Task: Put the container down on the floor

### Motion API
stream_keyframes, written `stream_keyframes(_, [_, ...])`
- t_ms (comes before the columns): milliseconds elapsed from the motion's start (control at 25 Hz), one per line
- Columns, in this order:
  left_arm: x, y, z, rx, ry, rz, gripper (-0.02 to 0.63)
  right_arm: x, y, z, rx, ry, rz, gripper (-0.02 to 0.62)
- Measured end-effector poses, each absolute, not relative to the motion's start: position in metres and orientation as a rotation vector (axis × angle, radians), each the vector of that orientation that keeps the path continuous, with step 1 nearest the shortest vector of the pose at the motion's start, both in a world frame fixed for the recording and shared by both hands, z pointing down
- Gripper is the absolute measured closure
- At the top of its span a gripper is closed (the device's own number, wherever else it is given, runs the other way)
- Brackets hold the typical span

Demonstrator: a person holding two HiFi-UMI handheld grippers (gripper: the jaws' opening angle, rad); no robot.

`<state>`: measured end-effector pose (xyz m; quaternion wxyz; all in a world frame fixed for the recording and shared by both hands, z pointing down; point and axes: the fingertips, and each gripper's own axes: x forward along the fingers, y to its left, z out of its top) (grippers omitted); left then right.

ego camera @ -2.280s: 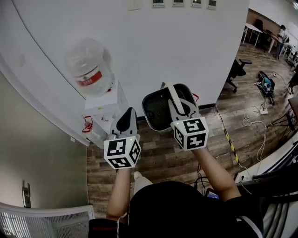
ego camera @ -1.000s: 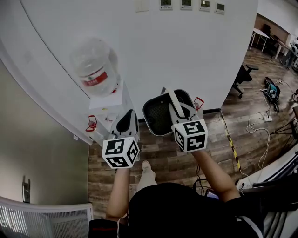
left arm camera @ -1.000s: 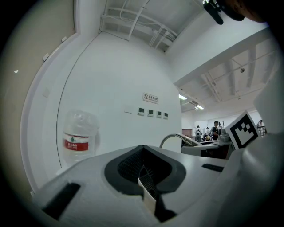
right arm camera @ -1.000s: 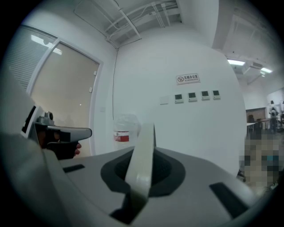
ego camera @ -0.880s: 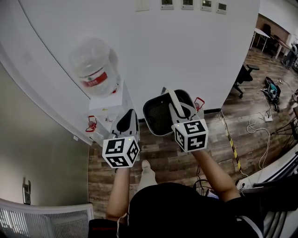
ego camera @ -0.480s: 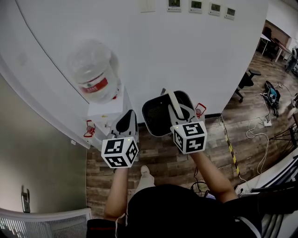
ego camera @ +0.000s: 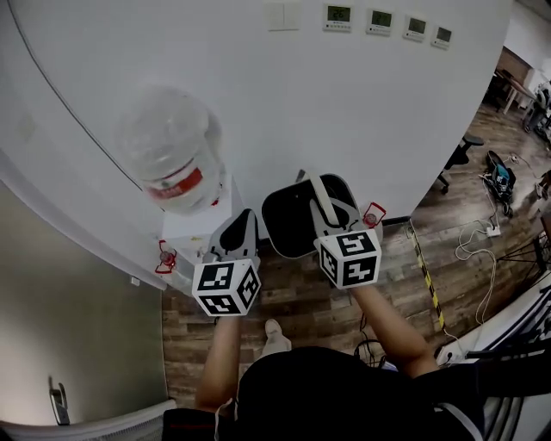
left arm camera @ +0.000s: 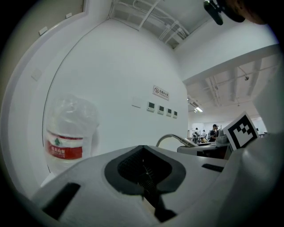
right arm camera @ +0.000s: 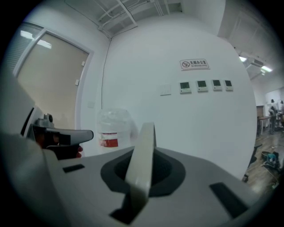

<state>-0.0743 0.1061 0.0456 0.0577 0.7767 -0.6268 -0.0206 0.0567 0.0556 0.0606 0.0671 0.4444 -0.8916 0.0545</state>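
Container is still off the ground, hanging dark and open-topped from my right claw in front of me, with nothing under it but air.

Going down in size: the white wall fills the top of the head view. Over the last couple of seconds it has slid lower in frame, so the small wall panels now show fully. I read that as the wearer stepping in and lifting the head, not as any lowering of the load.

The wood-plank floor lies well below both claws. The bare strip between the wall and the wearer's shoe looks like the likely landing spot.

To the left stands the water dispenser with its upturned clear bottle. It now sits nearer the left claw than it did, so I want to keep the container from swinging that way on the descent.

The container's place relative to the claws has barely altered, so the carry is unchanged and the put-down has not begun.

In the right gripper view the pale handle stands up between the jaws and they are clamped on it. That grip seems sound enough to lower on.

The left gripper view shows the left claw's jaws pressed together with nothing between them, so that claw is idle. What remains, as I judge it, is a straight drop to the boards, and then letting the handle go.
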Motion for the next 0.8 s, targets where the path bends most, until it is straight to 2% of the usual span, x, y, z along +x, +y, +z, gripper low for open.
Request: stream_keyframes(800, [-0.147,0.016,0.059,2.422,-1.715,-0.045,0.589,-0.015,-0.025,0.073,1.475,-2.576,0.231,0.561])
